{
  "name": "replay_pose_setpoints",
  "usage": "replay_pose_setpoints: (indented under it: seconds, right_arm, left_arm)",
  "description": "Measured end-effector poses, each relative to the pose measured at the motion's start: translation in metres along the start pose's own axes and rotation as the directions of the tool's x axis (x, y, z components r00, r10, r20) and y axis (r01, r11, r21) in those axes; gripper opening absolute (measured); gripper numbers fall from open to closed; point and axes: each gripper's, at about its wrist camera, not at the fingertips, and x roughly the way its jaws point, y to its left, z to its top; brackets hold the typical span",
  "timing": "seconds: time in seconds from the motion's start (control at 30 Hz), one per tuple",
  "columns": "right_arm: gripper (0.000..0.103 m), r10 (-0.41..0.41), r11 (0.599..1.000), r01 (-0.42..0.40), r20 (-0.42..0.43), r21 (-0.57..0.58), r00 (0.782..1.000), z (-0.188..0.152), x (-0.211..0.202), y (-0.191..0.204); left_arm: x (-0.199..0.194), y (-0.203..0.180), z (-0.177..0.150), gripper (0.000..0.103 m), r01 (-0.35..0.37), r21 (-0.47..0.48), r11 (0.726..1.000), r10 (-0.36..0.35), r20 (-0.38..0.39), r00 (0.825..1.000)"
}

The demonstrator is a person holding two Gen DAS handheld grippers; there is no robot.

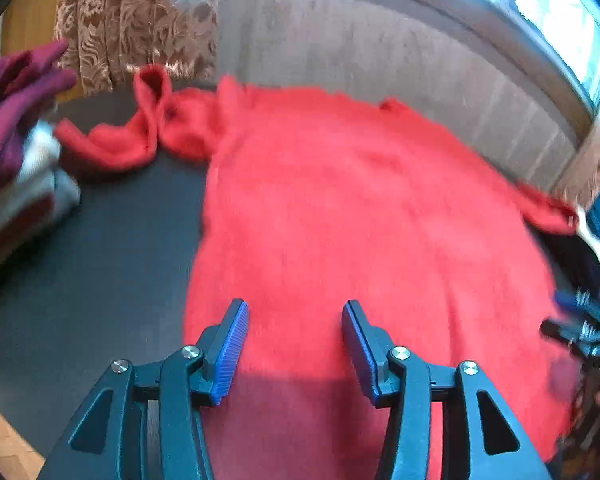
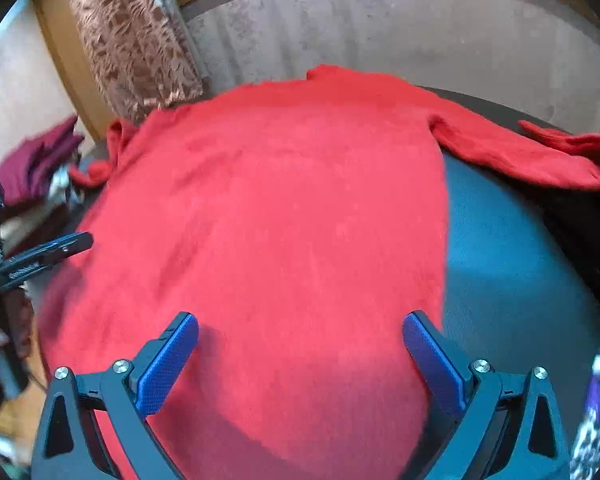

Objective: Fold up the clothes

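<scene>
Left wrist view: a fuzzy red knitted sweater (image 1: 340, 208) lies spread flat on a dark round table (image 1: 112, 248), its body covering most of the tabletop. One sleeve (image 1: 140, 136) is bunched and twisted at the far left of the garment; the other sleeve (image 1: 548, 208) trails off toward the right edge. The left gripper (image 1: 295, 320), dark-framed with ribbed blue pads, hangs over the sweater's near hem with its fingers spread wide and nothing between them. At the table's left edge sits a stack of folded clothes (image 1: 24, 160), maroon on top and pale grey beneath. The right gripper (image 1: 580, 320) shows as a blur at the right edge. Behind the table are a brown lace curtain (image 1: 140, 24) and a grey upholstered backrest (image 1: 380, 52).

Right wrist view: the same sweater fills the frame, collar at the far side and the right sleeve stretched along the table's far right rim. The right gripper's blue-padded fingers (image 2: 172, 360) stand well apart above the near hem, gripping nothing. The left gripper appears at the left edge, over the sweater's left border; its state cannot be read from here.
</scene>
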Motion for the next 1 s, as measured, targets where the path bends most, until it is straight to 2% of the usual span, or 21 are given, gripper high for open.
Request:
replay_pose_setpoints:
  seconds: [0.1, 0.27, 0.33, 0.37, 0.4, 0.47, 0.53, 0.6, 0.67, 0.8, 0.87, 0.9, 0.93, 0.97, 1.0]
  right_arm:
    - [0.103, -0.062, 0.993, 0.065, 0.029, -0.099, 0.998, -0.021, -0.008, 0.012]
    - [0.103, -0.029, 0.995, 0.033, 0.049, -0.091, 0.998, -0.024, -0.010, 0.004]
    - [0.103, -0.029, 0.995, 0.035, 0.066, -0.091, 0.997, -0.025, -0.010, 0.003]
    - [0.103, -0.027, 0.995, 0.034, 0.078, -0.090, 0.997, -0.026, -0.010, 0.002]
    - [0.103, -0.022, 0.996, 0.030, 0.093, -0.087, 0.995, -0.027, -0.012, 0.001]
    - [0.103, -0.010, 0.997, 0.019, 0.115, -0.080, 0.993, -0.031, -0.014, 0.001]
    - [0.103, -0.004, 0.997, 0.014, 0.119, -0.079, 0.993, -0.033, -0.017, 0.000]
    - [0.103, -0.003, 0.996, 0.013, 0.121, -0.085, 0.993, -0.032, -0.016, 0.000]
    - [0.103, -0.001, 0.996, 0.012, 0.125, -0.086, 0.992, -0.031, -0.015, 0.000]
    - [0.103, 0.001, 0.996, 0.011, 0.139, -0.084, 0.990, -0.035, -0.017, -0.001]
    - [0.103, 0.000, 0.996, 0.013, 0.141, -0.086, 0.990, -0.036, -0.017, 0.000]
    - [0.103, -0.002, 0.996, 0.015, 0.142, -0.086, 0.990, -0.037, -0.018, 0.000]
    - [0.103, -0.003, 0.996, 0.015, 0.142, -0.087, 0.990, -0.037, -0.017, 0.000]
    - [0.103, -0.003, 0.996, 0.016, 0.142, -0.087, 0.990, -0.037, -0.017, 0.000]
    - [0.103, -0.001, 0.996, 0.014, 0.142, -0.090, 0.990, -0.037, -0.018, -0.001]
  left_arm:
    - [-0.007, -0.004, -0.012, 0.053, -0.042, 0.016, 0.999, 0.042, 0.033, 0.999]
    - [-0.006, 0.009, -0.006, 0.056, -0.019, -0.012, 1.000, 0.020, 0.034, 0.999]
    - [-0.016, 0.015, -0.005, 0.056, -0.020, -0.075, 0.997, 0.022, 0.021, 1.000]
    - [-0.025, 0.024, -0.010, 0.056, 0.002, -0.129, 0.992, 0.002, 0.029, 1.000]
    - [-0.036, 0.034, -0.017, 0.056, 0.031, -0.188, 0.982, -0.023, 0.044, 0.999]
    - [-0.052, 0.051, -0.029, 0.055, 0.039, -0.269, 0.962, -0.025, 0.054, 0.998]
    - [-0.068, 0.067, -0.042, 0.055, 0.026, -0.301, 0.953, -0.011, 0.051, 0.999]
    - [-0.082, 0.077, -0.052, 0.055, 0.032, -0.311, 0.950, -0.016, 0.054, 0.998]
    - [-0.088, 0.079, -0.056, 0.056, 0.070, -0.304, 0.950, -0.057, 0.053, 0.997]
    - [-0.073, 0.064, -0.055, 0.056, 0.116, -0.261, 0.958, -0.119, 0.006, 0.993]
    - [-0.059, 0.052, -0.056, 0.054, 0.099, -0.238, 0.966, -0.113, -0.046, 0.993]
    - [-0.058, 0.044, -0.056, 0.053, 0.070, -0.207, 0.976, -0.081, -0.048, 0.996]
    - [-0.058, 0.036, -0.057, 0.044, 0.034, -0.170, 0.985, -0.042, -0.041, 0.998]
    - [-0.057, 0.030, -0.056, 0.022, 0.021, -0.144, 0.989, -0.028, -0.047, 0.998]
    - [-0.058, 0.030, -0.056, 0.011, 0.013, -0.139, 0.990, -0.021, -0.055, 0.998]
